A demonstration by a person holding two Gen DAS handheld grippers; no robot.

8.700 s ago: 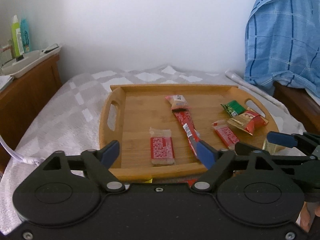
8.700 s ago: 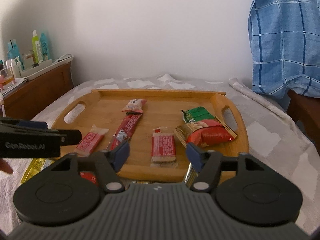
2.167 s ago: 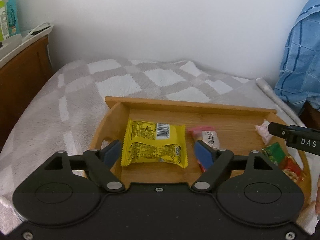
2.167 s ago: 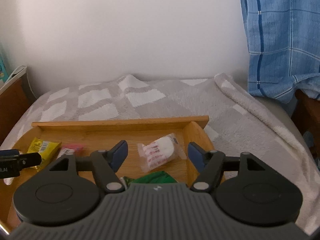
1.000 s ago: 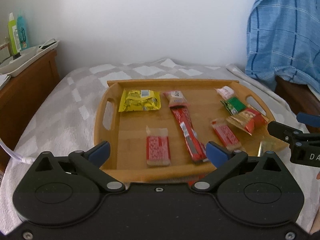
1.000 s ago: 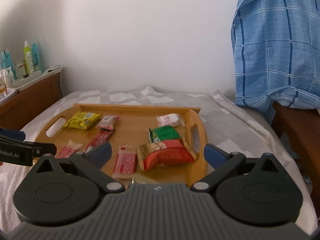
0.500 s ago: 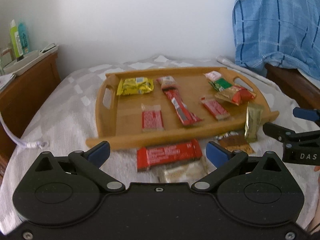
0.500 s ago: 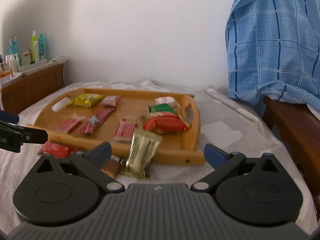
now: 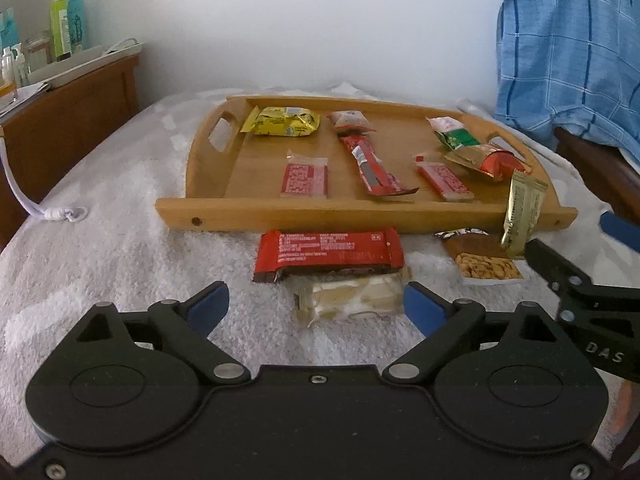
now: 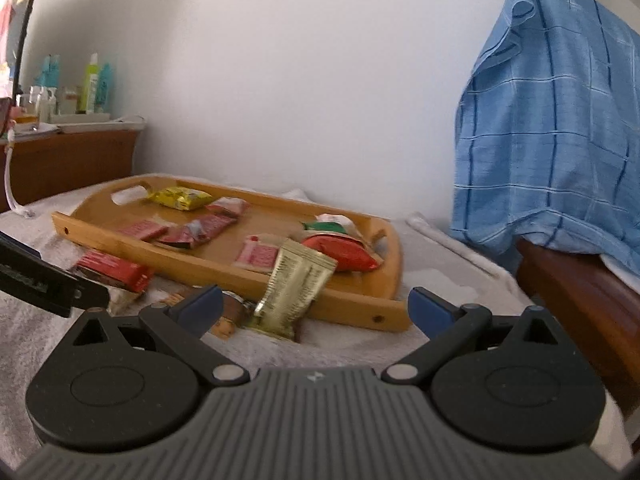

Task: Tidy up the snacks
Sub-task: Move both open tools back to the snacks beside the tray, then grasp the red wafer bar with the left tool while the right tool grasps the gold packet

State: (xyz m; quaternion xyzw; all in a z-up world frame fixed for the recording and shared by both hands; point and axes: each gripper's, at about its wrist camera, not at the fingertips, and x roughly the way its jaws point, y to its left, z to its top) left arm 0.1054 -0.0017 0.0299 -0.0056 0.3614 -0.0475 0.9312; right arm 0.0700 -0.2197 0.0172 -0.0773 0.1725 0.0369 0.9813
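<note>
A wooden tray (image 9: 280,212) on the blanket carries several snacks, among them a yellow pack (image 9: 284,121) and a long red bar (image 9: 370,166). In front of it lie a red bar (image 9: 328,254), a cream packet (image 9: 352,296) and a brown nut packet (image 9: 480,258). A gold packet (image 9: 522,210) leans on the tray's rim. My left gripper (image 9: 316,306) is closing, with the cream packet between its fingers and the pads clear of it. My right gripper (image 10: 316,305) stands open just short of the gold packet (image 10: 294,292).
A wooden side cabinet (image 9: 68,120) with bottles stands at the left. A blue checked shirt (image 10: 552,132) hangs over wooden furniture (image 10: 576,292) at the right. A white cord (image 9: 44,208) lies on the blanket at the left. A white wall is behind.
Both grippers have drawn back from the tray and sunk toward the blanket, so the loose packets in front of it are now close. The left fingers stand narrower than before.
</note>
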